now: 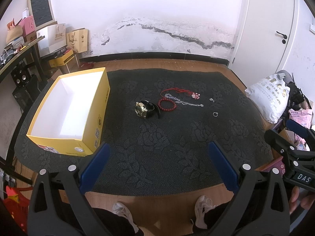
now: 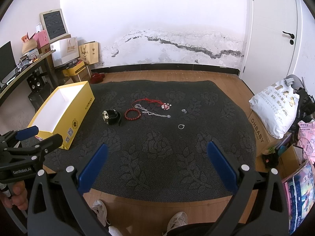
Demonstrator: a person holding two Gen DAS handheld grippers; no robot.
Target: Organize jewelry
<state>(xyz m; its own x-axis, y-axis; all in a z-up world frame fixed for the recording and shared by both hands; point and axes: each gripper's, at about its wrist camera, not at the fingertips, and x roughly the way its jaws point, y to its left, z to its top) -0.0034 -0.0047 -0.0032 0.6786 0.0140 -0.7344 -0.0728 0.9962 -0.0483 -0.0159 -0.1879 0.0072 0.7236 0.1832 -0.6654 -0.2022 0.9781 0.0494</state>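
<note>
An open yellow box (image 1: 96,116) with a white inside stands on the left of a dark patterned mat (image 1: 157,147). On the mat lie a black and gold watch (image 1: 145,109), a red bead bracelet (image 1: 167,104), a silver chain (image 1: 183,100), a red cord necklace with a pink pendant (image 1: 195,95) and two small rings (image 1: 215,114), (image 1: 211,99). The same items show in the right wrist view: box (image 2: 78,114), watch (image 2: 111,117), bracelet (image 2: 132,113), ring (image 2: 181,126). My left gripper (image 1: 157,153) and right gripper (image 2: 156,153) are both open and empty, held above the mat's near edge.
A desk (image 2: 23,68) with a monitor, speakers and stacked boxes and bags stands at the left. A white sack (image 2: 275,108) on a cardboard box (image 2: 256,131) and pink packages crowd the right. A white door (image 2: 275,39) is behind. The person's shoes (image 1: 202,206) are on the wooden floor below.
</note>
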